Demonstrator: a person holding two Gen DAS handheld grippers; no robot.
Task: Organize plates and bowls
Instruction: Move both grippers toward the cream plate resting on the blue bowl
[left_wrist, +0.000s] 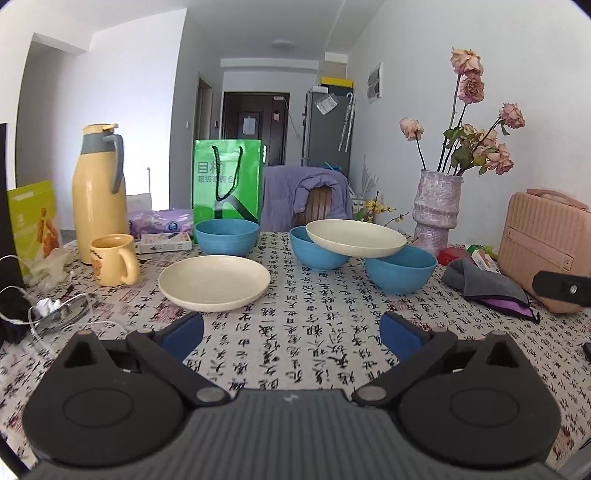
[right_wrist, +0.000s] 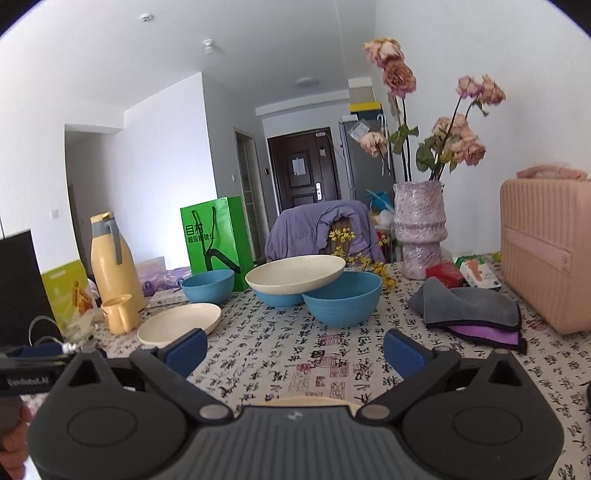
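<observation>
Three blue bowls stand on the table: one at the back left (left_wrist: 226, 236) (right_wrist: 207, 285), one in the middle (left_wrist: 314, 251) (right_wrist: 277, 298) and one at the right (left_wrist: 400, 269) (right_wrist: 341, 297). A cream plate (left_wrist: 355, 238) (right_wrist: 295, 275) rests tilted across the middle and right bowls. A second cream plate (left_wrist: 214, 282) (right_wrist: 180, 324) lies flat on the cloth at the left. My left gripper (left_wrist: 291, 334) is open and empty, short of the dishes. My right gripper (right_wrist: 295, 350) is open and empty, in front of the right bowl. A cream rim (right_wrist: 306, 402) shows just under the right gripper.
A yellow flask (left_wrist: 99, 192) and yellow mug (left_wrist: 114, 264) stand at the left, a green bag (left_wrist: 226, 181) behind. A vase of dried roses (left_wrist: 436, 206), a pink case (left_wrist: 543, 243) and a grey cloth (left_wrist: 484, 282) are at the right.
</observation>
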